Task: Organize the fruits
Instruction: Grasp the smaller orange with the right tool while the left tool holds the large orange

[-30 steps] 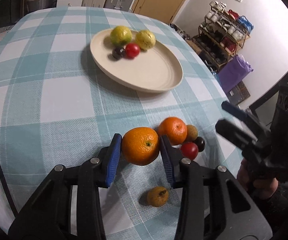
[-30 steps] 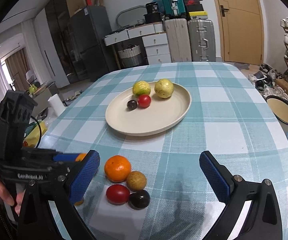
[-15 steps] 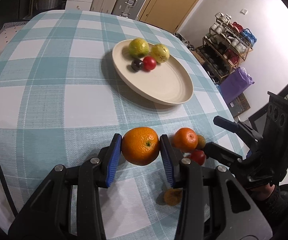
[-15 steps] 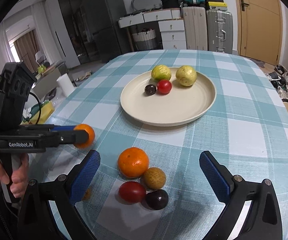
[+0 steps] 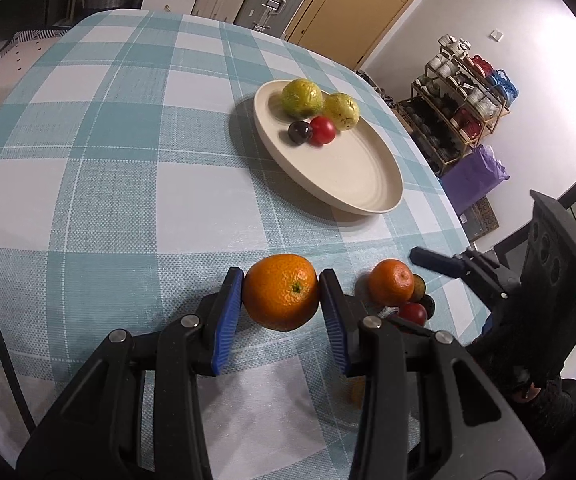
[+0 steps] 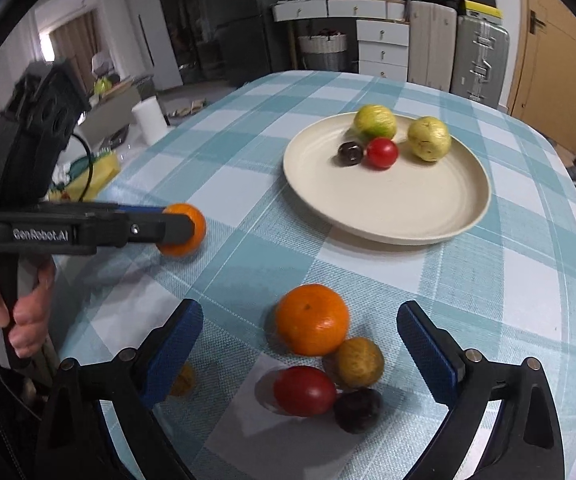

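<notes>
My left gripper [image 5: 280, 300] is shut on an orange [image 5: 280, 292], held above the checked tablecloth; from the right wrist view the same orange [image 6: 185, 229] shows at the left gripper's tip. My right gripper [image 6: 300, 348] hangs over a second orange [image 6: 312, 319], its jaws closing but wide and not touching it. Just in front of that orange lie a tan fruit [image 6: 358, 361], a red fruit [image 6: 304, 390] and a dark plum [image 6: 356, 409]. The cream plate [image 6: 420, 216] holds two yellow-green fruits, a red one and a dark one.
A small yellow-brown fruit [image 6: 183, 380] lies half hidden behind my right gripper's left finger. A hand [image 6: 11, 304] grips the left tool's handle. The table edge drops off at right, with a shoe rack [image 5: 464, 112] and purple bag beyond. Suitcases and drawers stand behind the table.
The left gripper carried its orange leftward, away from the fruit cluster. The right gripper moved in over the cluster and its jaws narrowed somewhat.
</notes>
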`<state>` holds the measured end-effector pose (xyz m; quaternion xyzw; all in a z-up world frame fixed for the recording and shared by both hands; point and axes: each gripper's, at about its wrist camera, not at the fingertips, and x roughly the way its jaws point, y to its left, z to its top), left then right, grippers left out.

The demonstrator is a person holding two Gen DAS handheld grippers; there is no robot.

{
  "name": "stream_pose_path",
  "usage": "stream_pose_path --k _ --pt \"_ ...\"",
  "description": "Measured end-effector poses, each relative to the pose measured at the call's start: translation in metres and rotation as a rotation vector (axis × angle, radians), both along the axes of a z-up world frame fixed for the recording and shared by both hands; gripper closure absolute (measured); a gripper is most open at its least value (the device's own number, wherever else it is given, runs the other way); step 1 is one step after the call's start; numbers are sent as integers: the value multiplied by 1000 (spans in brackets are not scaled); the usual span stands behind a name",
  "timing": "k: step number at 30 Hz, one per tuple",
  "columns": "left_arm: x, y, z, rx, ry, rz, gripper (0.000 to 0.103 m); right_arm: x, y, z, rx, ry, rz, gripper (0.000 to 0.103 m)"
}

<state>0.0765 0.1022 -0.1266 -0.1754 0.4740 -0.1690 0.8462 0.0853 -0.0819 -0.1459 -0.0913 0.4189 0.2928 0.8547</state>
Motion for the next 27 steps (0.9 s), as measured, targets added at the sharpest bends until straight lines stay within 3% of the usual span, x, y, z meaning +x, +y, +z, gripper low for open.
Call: stream_pose_path --k 2,10,15,20,27 --pt "1 2 0 -2 0 3 67 3 4 -4 -16 17 3 24" --pt "3 9 -5 -15 8 12 67 7 12 -8 -63 17 11 41" --pt "2 9 -5 -15 7 15 67 12 7 -7 -62 22 -17 62" --pt "4 8 -5 -11 8 17 67 11 5 -6 -46 13 -18 63" --pt "9 3 3 1 -3 21 67 12 -5 3 53 8 -28 64"
